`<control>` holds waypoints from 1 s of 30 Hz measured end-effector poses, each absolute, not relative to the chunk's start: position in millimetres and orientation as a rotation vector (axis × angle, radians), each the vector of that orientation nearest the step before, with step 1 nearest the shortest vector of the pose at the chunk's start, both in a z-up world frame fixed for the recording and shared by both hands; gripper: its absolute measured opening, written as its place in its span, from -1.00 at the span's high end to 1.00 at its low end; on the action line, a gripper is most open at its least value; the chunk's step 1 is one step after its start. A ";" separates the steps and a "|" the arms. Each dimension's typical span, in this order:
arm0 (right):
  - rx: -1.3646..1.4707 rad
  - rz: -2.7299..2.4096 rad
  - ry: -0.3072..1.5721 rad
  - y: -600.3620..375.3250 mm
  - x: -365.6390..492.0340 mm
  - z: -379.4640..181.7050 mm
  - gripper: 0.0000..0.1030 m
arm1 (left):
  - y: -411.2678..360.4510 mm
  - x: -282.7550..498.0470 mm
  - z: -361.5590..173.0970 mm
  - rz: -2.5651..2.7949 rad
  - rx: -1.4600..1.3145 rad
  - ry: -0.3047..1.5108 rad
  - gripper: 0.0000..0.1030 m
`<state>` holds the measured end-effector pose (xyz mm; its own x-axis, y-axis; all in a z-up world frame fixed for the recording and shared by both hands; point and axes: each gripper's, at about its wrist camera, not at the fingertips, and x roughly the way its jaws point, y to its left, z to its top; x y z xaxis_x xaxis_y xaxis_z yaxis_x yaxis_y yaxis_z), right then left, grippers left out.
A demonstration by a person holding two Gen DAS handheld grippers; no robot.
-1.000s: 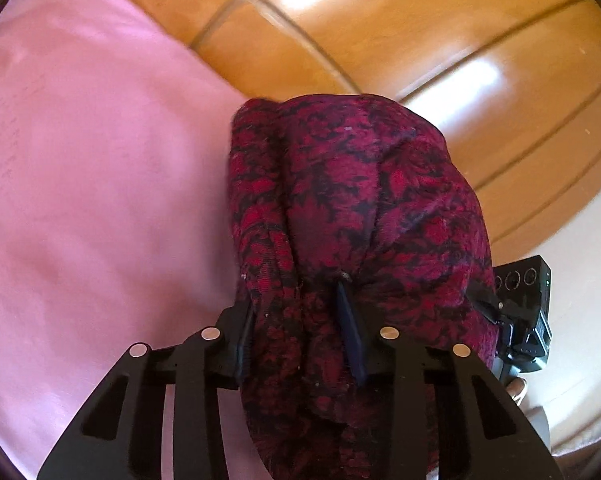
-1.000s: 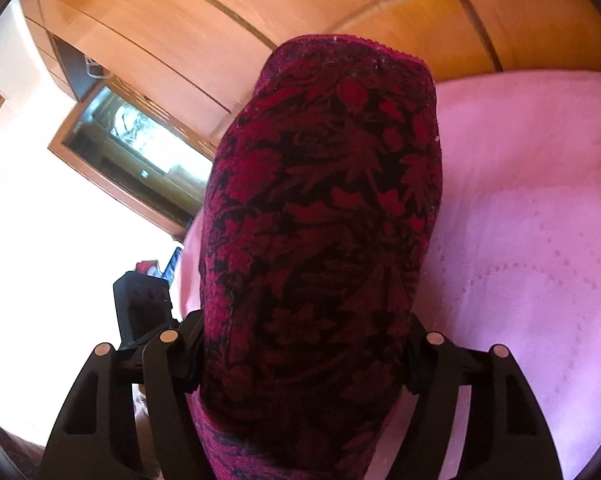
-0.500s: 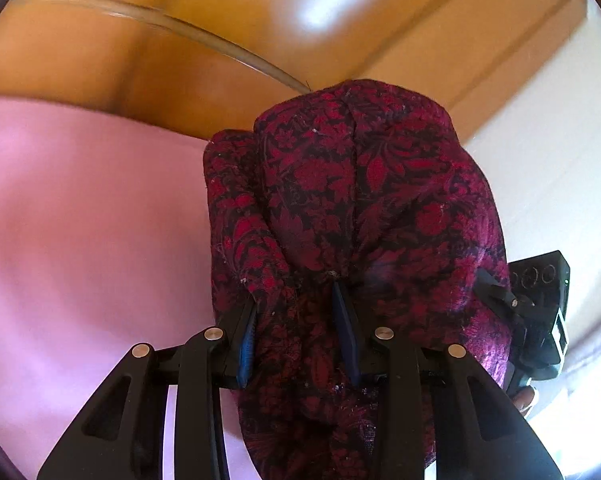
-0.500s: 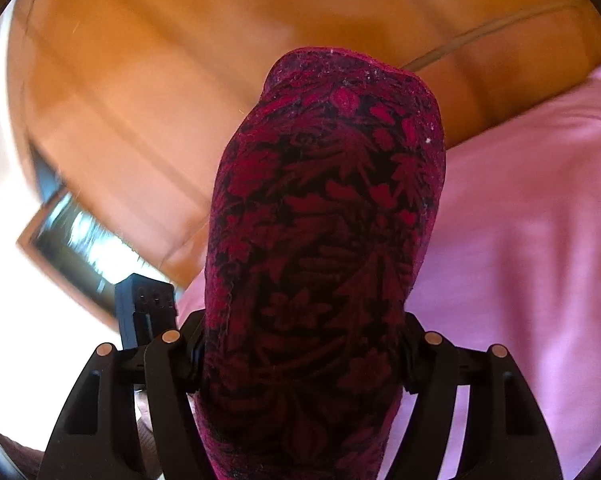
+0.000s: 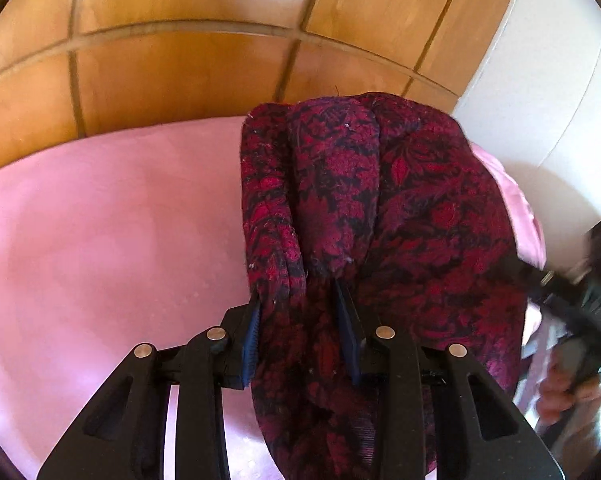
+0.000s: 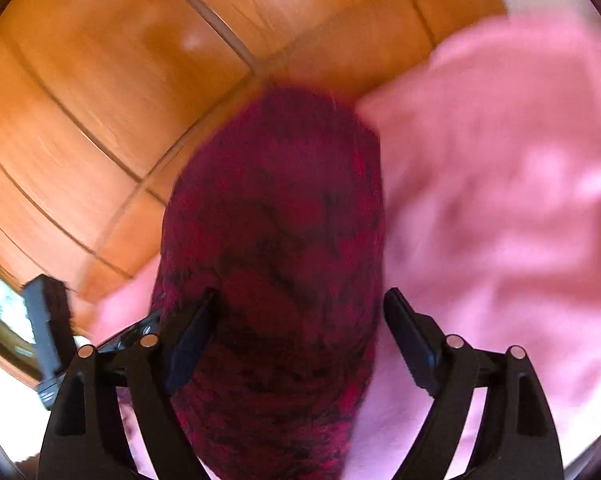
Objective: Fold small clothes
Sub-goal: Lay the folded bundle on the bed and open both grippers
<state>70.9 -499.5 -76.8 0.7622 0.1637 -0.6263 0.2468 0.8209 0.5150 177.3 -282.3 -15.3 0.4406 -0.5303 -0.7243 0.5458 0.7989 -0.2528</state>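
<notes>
Since half a second earlier, the fingers of the right tool (image 6: pixel 300 336) had been spread, the gap to the right pad left showing, whereas before they had been pressed against the cloth on both sides. The dark red patterned garment (image 6: pixel 276 280) was still draped between and over those fingers, touching the left pad and standing apart from the right one; this view was smeared by motion. On the other side, the left tool (image 5: pixel 296 336) was seen pinching a bunched fold of the same garment (image 5: pixel 364 216), its blue pads (image 5: pixel 252 332) pressed against the cloth, the rest of which was hung over the right finger and raised above the surface. Beneath and beyond, a pink bedcover (image 5: pixel 112 240) was spread. Farther off, a wooden panelled headboard (image 5: pixel 188 72) was visible, and a white wall (image 5: pixel 540 80) at the right.
</notes>
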 end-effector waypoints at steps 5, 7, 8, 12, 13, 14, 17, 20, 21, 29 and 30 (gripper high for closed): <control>0.415 -0.056 0.675 -474.1 94.5 -24.7 -0.28 | -279.6 174.1 -10.6 -0.619 0.004 0.882 0.36; 0.354 -0.040 0.705 -460.9 105.5 -24.1 -0.14 | -279.3 173.1 -8.9 -0.597 0.030 0.869 0.36; 0.308 -0.035 0.733 -450.5 122.0 -22.2 -0.14 | -279.6 173.1 -8.6 -0.575 0.053 0.856 0.36; 0.207 -0.080 0.857 -439.7 170.3 -40.0 -0.18 | -275.6 198.2 -17.3 -0.502 0.070 0.918 0.38; 0.214 -0.083 0.868 -440.4 175.8 -45.8 -0.19 | -272.0 202.6 -19.7 -0.504 0.043 0.946 0.38; 0.230 -0.073 0.879 -443.1 184.0 -52.1 -0.19 | -268.2 207.7 -22.3 -0.503 0.011 0.969 0.38; 0.183 -0.104 0.891 -433.1 195.9 -63.8 -0.21 | -268.1 205.3 -15.9 -0.493 0.020 0.941 0.38; 0.113 -0.138 0.862 -423.4 196.7 -72.4 -0.23 | -260.8 203.4 -13.2 -0.487 -0.006 0.940 0.38; 0.096 -0.144 0.846 -417.6 193.1 -70.2 -0.23 | -257.4 201.1 -11.8 -0.483 -0.016 0.930 0.33; 0.117 -0.185 0.792 -420.8 178.1 -55.7 -0.34 | -230.5 172.4 13.7 -0.434 -0.024 0.796 0.05; 0.123 -0.190 0.783 -419.6 174.0 -52.4 -0.40 | -226.6 168.0 17.4 -0.426 -0.023 0.779 0.05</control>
<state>174.0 -419.6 -52.4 0.6927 -0.1245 -0.7104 0.2153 0.9758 0.0389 168.0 -226.6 17.4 0.6308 -0.3806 -0.6762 0.3640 0.9147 -0.1752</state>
